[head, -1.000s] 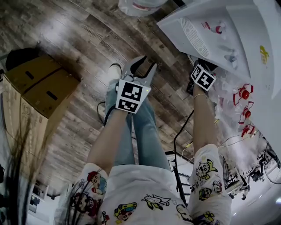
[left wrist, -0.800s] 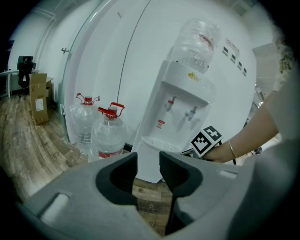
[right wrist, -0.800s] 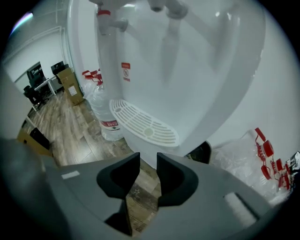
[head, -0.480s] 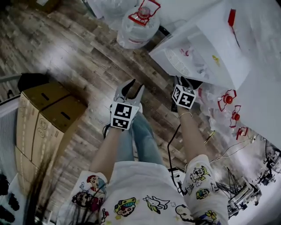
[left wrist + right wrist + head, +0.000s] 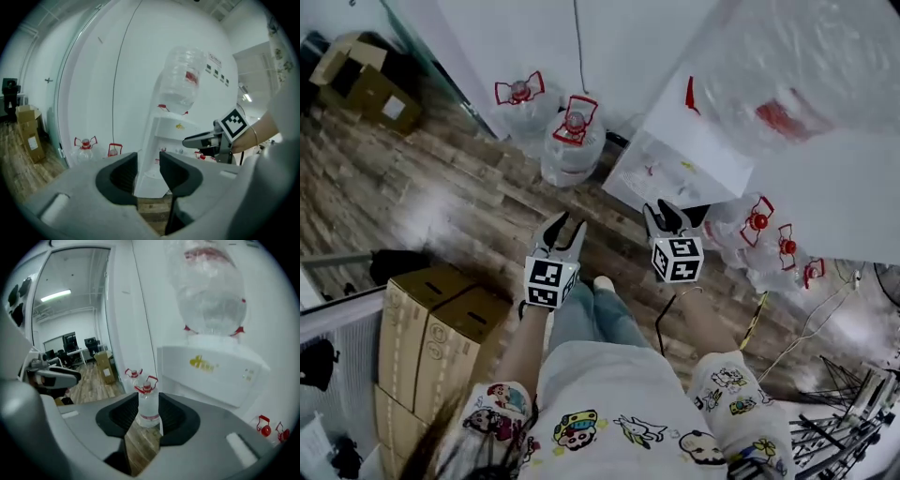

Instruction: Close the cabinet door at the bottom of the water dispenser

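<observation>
The white water dispenser (image 5: 689, 155) stands at the upper right with an upturned clear bottle (image 5: 797, 80) on top. It also fills the left gripper view (image 5: 161, 140) and the right gripper view (image 5: 211, 369). I cannot make out its bottom cabinet door from here. My left gripper (image 5: 561, 232) hangs in the air in front of the dispenser, jaws a little apart and empty (image 5: 148, 161). My right gripper (image 5: 667, 217) is closer to the dispenser's front without touching it. Its jaws are opening with nothing between them (image 5: 148, 404).
Two water bottles with red handles (image 5: 572, 141) (image 5: 517, 101) stand on the wooden floor left of the dispenser. More bottles (image 5: 761, 230) lie to its right. Cardboard boxes (image 5: 441, 328) are stacked at the lower left, and a cable (image 5: 666, 323) trails on the floor.
Both grippers have risen well above the floor and away from the dispenser's lower part. The view has lifted too, now showing the wall, the floor bottles and the dispenser's top.
</observation>
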A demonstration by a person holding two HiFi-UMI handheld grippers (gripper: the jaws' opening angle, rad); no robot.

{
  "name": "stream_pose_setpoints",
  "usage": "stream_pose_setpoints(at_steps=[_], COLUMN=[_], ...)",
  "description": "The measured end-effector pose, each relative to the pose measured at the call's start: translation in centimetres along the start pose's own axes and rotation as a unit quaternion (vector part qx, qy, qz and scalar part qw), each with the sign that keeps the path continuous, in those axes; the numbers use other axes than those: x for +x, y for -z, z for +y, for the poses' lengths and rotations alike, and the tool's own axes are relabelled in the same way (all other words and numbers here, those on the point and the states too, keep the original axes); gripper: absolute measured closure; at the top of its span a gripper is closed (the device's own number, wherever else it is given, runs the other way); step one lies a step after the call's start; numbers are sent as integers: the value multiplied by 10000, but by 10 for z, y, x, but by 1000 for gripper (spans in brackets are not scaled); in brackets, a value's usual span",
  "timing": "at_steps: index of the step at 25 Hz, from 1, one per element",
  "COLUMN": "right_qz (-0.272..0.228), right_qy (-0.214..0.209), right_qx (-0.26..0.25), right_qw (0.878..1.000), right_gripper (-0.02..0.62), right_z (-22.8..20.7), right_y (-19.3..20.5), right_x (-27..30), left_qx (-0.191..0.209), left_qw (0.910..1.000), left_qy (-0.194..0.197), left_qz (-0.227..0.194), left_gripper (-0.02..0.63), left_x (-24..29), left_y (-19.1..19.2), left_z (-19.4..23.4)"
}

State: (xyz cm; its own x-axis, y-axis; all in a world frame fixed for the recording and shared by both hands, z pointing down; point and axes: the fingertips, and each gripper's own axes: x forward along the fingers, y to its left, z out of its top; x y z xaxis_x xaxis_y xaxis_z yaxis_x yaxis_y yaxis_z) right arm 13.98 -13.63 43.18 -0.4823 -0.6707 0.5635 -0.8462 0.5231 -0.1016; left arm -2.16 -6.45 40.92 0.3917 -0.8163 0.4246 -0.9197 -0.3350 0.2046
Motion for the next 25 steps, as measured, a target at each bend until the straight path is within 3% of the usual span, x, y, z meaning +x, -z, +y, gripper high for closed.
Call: stream_pose_setpoints(at_steps=[5,13,18,21,25], right_qz=[-909,-2094,-2542,-2781,-2982], right_qy=[-85,-116,-374,-628,-647], right_qx=[341,-268,-409,-333,-260], right_qw=[9952,9774,9656,9579,9519], right_gripper=[456,468,485,515,545], right_z=[11,25,32,39,36], right_y=[-76,-173,-199,-205,-200], right_x=[-68,-169,-216,-241,-267], left_qx=[325,510,618,634,587], left_qw=[9976,9888,9818,9798,9775], left_qy=[368,905,1195,1335,1488], left_qz=[-482,-1073,-1340,-1344,-1376], left_gripper=[465,465,465,465,476], left_x=[-17,-43,-64,-74,-86], left_y=[-69,-152,-183,-188,-190], left_z=[-12,-51,-85,-103,-127])
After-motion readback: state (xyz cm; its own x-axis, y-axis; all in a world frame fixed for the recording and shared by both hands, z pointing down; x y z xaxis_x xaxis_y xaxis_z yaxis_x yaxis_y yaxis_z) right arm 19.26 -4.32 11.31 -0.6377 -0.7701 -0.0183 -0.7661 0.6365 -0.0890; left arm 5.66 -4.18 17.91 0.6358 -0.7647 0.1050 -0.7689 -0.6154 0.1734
